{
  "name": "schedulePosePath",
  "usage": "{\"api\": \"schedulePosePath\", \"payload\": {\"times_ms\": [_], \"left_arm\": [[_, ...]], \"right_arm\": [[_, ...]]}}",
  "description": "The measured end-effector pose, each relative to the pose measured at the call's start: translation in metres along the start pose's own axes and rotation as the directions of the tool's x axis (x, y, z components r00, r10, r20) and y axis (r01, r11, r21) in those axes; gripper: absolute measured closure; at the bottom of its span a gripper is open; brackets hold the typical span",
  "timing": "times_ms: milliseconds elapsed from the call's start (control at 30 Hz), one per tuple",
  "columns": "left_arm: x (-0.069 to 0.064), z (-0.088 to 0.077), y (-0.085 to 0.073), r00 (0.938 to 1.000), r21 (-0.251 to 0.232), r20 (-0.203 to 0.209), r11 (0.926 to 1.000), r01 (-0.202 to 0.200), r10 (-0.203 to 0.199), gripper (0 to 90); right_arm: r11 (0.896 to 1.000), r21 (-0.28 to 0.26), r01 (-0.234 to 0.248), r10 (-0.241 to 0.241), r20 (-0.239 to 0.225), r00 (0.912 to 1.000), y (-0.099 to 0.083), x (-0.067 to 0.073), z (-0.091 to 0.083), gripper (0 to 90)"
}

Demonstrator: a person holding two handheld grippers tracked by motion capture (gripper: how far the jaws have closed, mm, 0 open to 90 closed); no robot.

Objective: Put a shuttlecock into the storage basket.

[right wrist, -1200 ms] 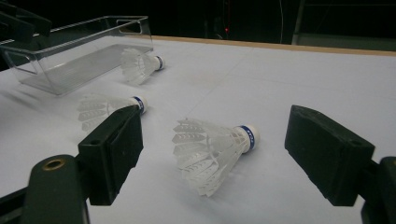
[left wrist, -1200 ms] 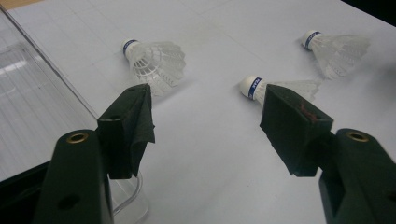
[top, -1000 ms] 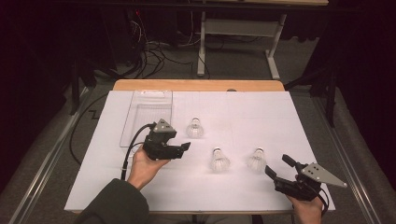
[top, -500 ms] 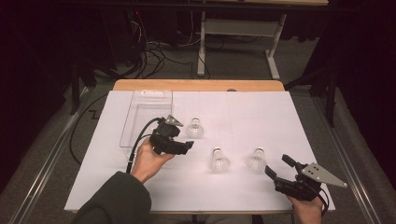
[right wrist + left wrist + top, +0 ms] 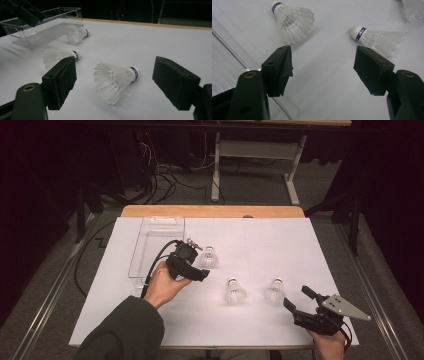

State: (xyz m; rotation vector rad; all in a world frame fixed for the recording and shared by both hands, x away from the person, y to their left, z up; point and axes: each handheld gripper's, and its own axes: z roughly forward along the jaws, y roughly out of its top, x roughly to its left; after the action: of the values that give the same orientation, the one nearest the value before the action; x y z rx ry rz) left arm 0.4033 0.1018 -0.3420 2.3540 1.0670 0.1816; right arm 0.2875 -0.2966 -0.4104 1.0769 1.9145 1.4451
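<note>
Three white shuttlecocks lie on the white table top. One (image 5: 208,257) is close to the clear tray (image 5: 155,250), one (image 5: 234,291) is in the middle, and one (image 5: 275,291) is to the right. My left gripper (image 5: 199,266) hovers open just left of the first shuttlecock. In the left gripper view that shuttlecock (image 5: 294,21) lies beyond the left jaw and the middle one (image 5: 379,40) beyond the right jaw. My right gripper (image 5: 296,298) is open near the front right. In the right gripper view, the right shuttlecock (image 5: 115,77) lies on its side ahead, between the open jaws.
The clear tray (image 5: 45,27) stands at the back left, with nothing seen inside it. A wooden table edge (image 5: 215,211) runs along the back. Cables and a metal stand (image 5: 250,150) are on the floor behind. A black cable (image 5: 155,265) trails from the left gripper.
My left hand has carried its gripper a little forward and right, closer to the shuttlecock by the tray. The right gripper and the shuttlecocks have stayed put.
</note>
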Motion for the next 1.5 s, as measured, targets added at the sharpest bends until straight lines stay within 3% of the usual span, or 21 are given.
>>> {"api": "schedulePosePath", "payload": {"times_ms": [133, 267, 800, 1067, 1233, 1400, 1500], "left_arm": [[0.001, 0.003, 0.005, 0.9996, 0.037, 0.026, 0.9992, -0.014, 0.013, 32.0], [0.001, 0.005, 0.011, 0.9993, 0.066, 0.026, 0.9974, -0.027, 0.026, 33.3], [0.013, 0.019, 0.032, 0.9998, 0.155, -0.011, 0.9878, -0.016, 0.017, 34.4], [0.018, 0.025, 0.043, 0.9995, 0.177, -0.031, 0.9843, -0.001, 0.006, 35.9], [0.020, 0.029, 0.054, 0.9978, 0.193, -0.063, 0.9811, -0.006, 0.018, 36.5], [0.022, 0.034, 0.062, 0.9971, 0.215, -0.074, 0.9767, -0.001, 0.017, 37.4], [0.024, 0.039, 0.064, 0.9966, 0.242, -0.080, 0.9704, -0.001, 0.021, 38.6]], "right_arm": [[1.000, 0.001, 0.002, -0.002, -0.001, 1.0000, 0.000, 0.000, 0.000, 20.0], [1.000, -0.001, -0.001, 0.001, -0.002, 1.0000, 0.000, 0.000, 0.000, 20.0], [1.000, 0.003, 0.006, -0.006, -0.016, 0.9999, 0.000, 0.001, 0.001, 20.0], [1.000, 0.004, 0.006, -0.006, -0.020, 0.9998, 0.000, 0.001, 0.001, 20.0], [1.000, 0.002, 0.007, -0.007, -0.023, 0.9997, 0.000, 0.002, 0.001, 20.0], [1.000, 0.004, 0.009, -0.009, -0.025, 0.9996, 0.000, 0.002, 0.001, 20.1], [1.000, 0.005, 0.007, -0.007, -0.025, 0.9997, 0.000, 0.002, 0.001, 20.2]]}}
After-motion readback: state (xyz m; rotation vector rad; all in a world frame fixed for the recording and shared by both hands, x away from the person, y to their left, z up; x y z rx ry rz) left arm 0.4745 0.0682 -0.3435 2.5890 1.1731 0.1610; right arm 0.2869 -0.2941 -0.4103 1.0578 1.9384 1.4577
